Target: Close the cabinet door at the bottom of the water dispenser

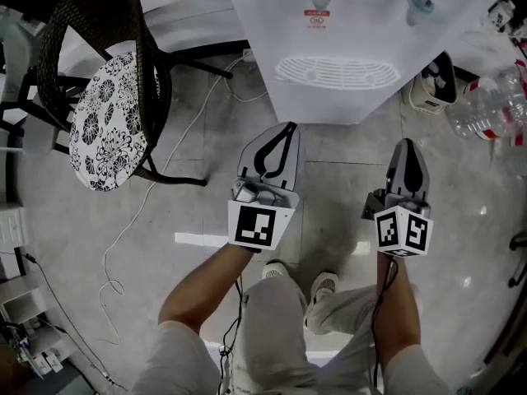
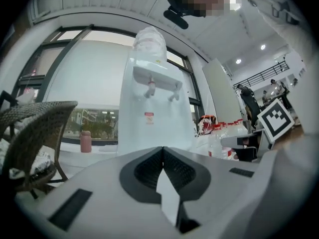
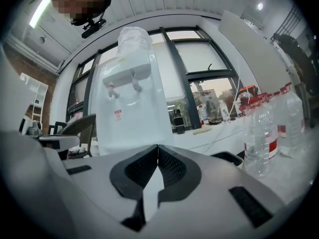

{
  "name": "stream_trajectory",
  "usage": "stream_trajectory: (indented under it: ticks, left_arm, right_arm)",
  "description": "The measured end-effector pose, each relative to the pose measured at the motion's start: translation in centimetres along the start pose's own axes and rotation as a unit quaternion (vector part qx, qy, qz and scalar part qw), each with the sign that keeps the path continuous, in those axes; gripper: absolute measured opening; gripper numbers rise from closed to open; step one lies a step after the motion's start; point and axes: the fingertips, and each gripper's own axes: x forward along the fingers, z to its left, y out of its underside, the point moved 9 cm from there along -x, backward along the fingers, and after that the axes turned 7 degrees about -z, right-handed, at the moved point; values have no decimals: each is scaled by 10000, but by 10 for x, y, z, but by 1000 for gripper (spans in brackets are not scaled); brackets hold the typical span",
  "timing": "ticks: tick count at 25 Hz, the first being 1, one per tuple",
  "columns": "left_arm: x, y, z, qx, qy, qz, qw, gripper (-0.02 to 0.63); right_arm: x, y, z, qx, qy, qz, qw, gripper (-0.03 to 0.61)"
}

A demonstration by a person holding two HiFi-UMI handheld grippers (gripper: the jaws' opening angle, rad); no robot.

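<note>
Far left: wicker chair with a flowered cushion on the grey floor. A white cable trails loose over the floor beside it.

Left of centre: left tool, held about level. Its jaws are together with nothing between them. The tips aim at the water dispenser and stop near its base without touching.

Top centre: the dispenser stands just ahead of both tools. It is white, with a slotted drip grille on the front and a big bottle upended on top. The cabinet door at its bottom cannot be made out. The head view looks steeply down the front, and in each gripper view the tool's own body covers the lower part.

Below centre: the person's shoes show between the two forearms.

Right of centre: right tool, level and alongside the left one. Its jaws are pressed together and empty, also clear of the dispenser.

Far right: clear plastic bottles with red labels, clustered beside the dispenser.
</note>
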Motion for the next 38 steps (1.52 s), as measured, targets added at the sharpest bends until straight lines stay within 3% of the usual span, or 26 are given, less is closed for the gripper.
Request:
stream_trajectory:
  ticks: [5, 12, 17, 20, 24, 28, 34, 38]
  left_arm:
    - [-12, -126, -2, -21, -152, 92, 9998, 8]
    - [-37, -348, -2, -89, -308, 68, 9995, 8]
    - [-56, -493, -5, -136, -395, 65, 9991, 8]
    - [-70, -558, -15, -179, -484, 78, 9986, 8]
    - [-93, -619, -26, -106, -615, -36, 9980, 8]
    - [-111, -653, -25, -122, -765, -39, 9970, 8]
    - [-135, -678, -11, 185, -835, -252, 9960, 8]
    - [-138, -685, -11, 143, -834, -358, 9958, 8]
  right_arm:
    - [-20, -139, 29, -234, -362, -77, 9990, 15]
    - [-51, -359, 67, -511, -909, -53, 9945, 17]
    - [-89, -499, 97, -489, -1043, 166, 9932, 17]
    - [-108, -563, 113, -395, -1054, 170, 9935, 17]
    - [-131, -629, 113, -388, -842, -17, 9957, 17]
    - [-148, -673, 106, -255, -713, -64, 9971, 17]
    - [-177, -701, 109, -286, -687, -193, 9970, 15]
    - [-190, -703, 114, -281, -665, -142, 9973, 15]
